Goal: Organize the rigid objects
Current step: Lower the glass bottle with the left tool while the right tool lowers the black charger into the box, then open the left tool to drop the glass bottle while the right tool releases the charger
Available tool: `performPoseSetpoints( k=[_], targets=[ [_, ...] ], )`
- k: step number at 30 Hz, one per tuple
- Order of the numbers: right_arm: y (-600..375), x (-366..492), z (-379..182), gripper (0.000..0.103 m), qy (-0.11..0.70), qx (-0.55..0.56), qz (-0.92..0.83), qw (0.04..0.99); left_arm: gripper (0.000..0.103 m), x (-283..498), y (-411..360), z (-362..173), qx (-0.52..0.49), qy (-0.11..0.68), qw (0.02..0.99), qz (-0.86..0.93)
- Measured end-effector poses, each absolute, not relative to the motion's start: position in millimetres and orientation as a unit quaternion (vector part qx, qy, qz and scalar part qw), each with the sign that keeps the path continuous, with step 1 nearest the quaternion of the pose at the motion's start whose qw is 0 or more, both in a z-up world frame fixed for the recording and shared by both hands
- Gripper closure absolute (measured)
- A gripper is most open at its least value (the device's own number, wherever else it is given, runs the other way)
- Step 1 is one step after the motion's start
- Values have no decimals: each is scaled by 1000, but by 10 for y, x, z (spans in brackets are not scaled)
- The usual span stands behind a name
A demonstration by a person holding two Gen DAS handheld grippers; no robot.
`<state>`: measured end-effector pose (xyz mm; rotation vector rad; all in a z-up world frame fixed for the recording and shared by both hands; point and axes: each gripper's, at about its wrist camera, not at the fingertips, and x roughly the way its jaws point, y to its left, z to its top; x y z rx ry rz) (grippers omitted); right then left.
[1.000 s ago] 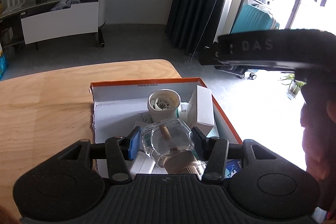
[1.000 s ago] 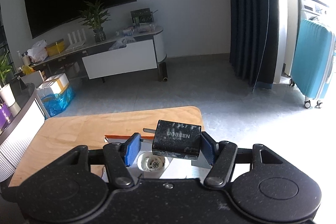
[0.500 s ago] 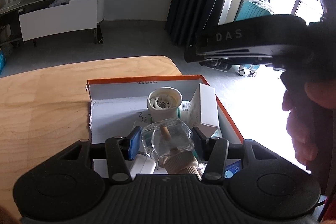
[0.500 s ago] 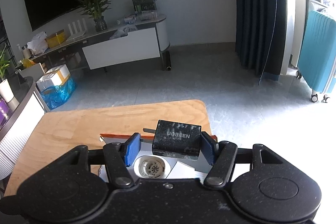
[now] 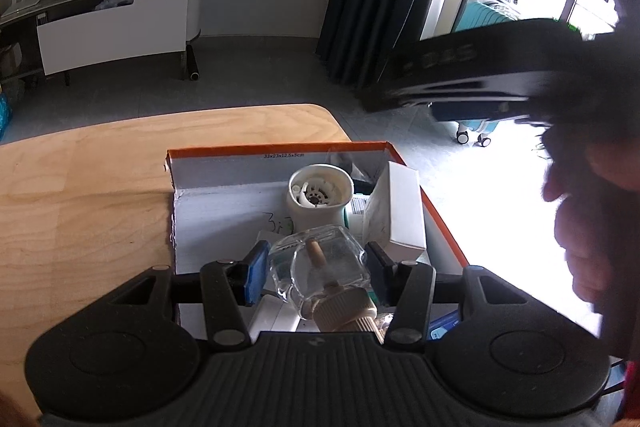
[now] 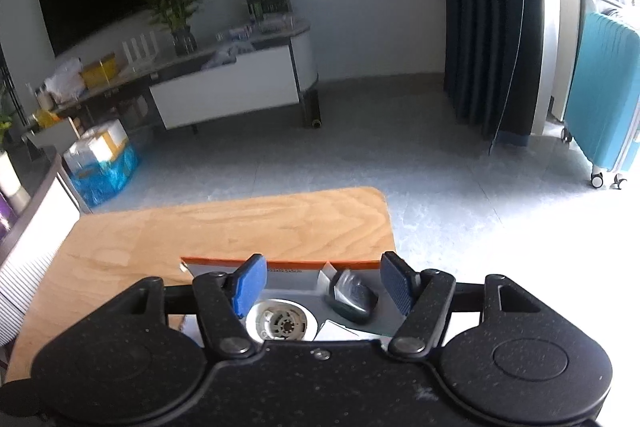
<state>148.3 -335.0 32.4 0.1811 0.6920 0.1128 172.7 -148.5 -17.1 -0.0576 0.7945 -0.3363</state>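
An orange-edged white cardboard box (image 5: 208, 211) lies on the wooden table (image 5: 80, 187). My left gripper (image 5: 316, 263) hangs over the box's near end, shut on a clear glass bottle (image 5: 324, 271) with a beige ribbed cap (image 5: 344, 311). My right gripper (image 6: 323, 281) is above the box's far end (image 6: 296, 263), its jaws opening with nothing pressed between the blue pads (image 6: 248, 283). A black charger (image 6: 352, 295), blurred, lies loose below them inside the box. A white round cup-like part (image 5: 320, 195) and a small white carton (image 5: 400, 211) also lie in the box.
The box sits at the table's right end, with grey floor beyond. A person's hand (image 5: 592, 227) holding the right gripper fills the right side of the left wrist view. A teal suitcase (image 6: 600, 99) and a dark curtain (image 6: 488, 15) stand across the room.
The right gripper's jaws have spread and let go of the black charger, which now lies in the box. The left gripper still holds the bottle in the same place.
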Motion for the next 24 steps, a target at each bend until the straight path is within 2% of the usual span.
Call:
performPoseSetpoints(
  k=[13, 15, 20, 23, 24],
  targets=[
    [-3560, 675, 549, 24, 278, 99, 30, 955, 50, 1665, -1674, -126, -26, 385, 906, -174],
    [-3553, 599, 553, 24, 277, 102, 29, 955, 44, 1636, -1681, -98, -22, 384, 908, -168],
    [-3544, 399, 571, 23, 268, 108, 28, 957, 36, 1520, -1667, -3, -19, 374, 914, -158],
    [-3521, 284, 568, 22, 267, 101, 24, 958, 28, 1428, -1652, 56, -17, 370, 917, -148],
    [-3513, 233, 566, 21, 266, 99, 24, 959, 22, 1388, -1649, 79, -14, 367, 919, -145]
  ],
)
